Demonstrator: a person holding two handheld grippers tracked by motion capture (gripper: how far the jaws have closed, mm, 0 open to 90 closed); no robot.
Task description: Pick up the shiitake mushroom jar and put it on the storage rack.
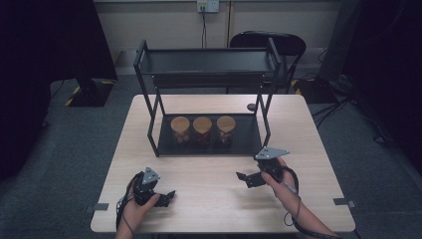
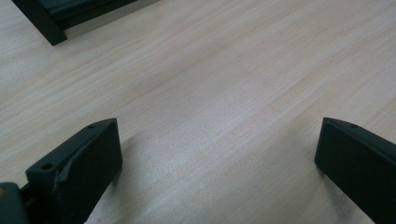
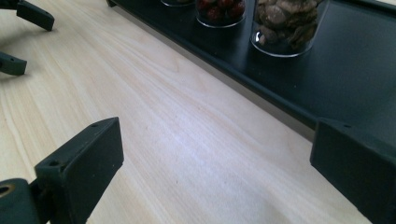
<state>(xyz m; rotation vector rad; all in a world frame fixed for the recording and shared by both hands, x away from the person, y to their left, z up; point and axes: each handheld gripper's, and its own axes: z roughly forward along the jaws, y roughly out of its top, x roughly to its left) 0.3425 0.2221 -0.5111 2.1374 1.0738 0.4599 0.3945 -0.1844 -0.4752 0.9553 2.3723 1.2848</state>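
Pale birch-toned wooden table, fine straight grain running lengthwise, a soft whitish sheen on it in both gripper views
Matt black two-tier metal shelf rack, frame and trays the same flat black
Three clear glass jars with tan wooden lids: left jar holding light brown pieces, middle jar holding dark red berries, right jar holding mottled brown nuts
Black left gripper with a grey three-cornered plate
Black right gripper, likewise grey-plated
Grey speckled carpet floor, a yellow-and-black striped marking at its far left
Black chair behind; beige wall with a white socket
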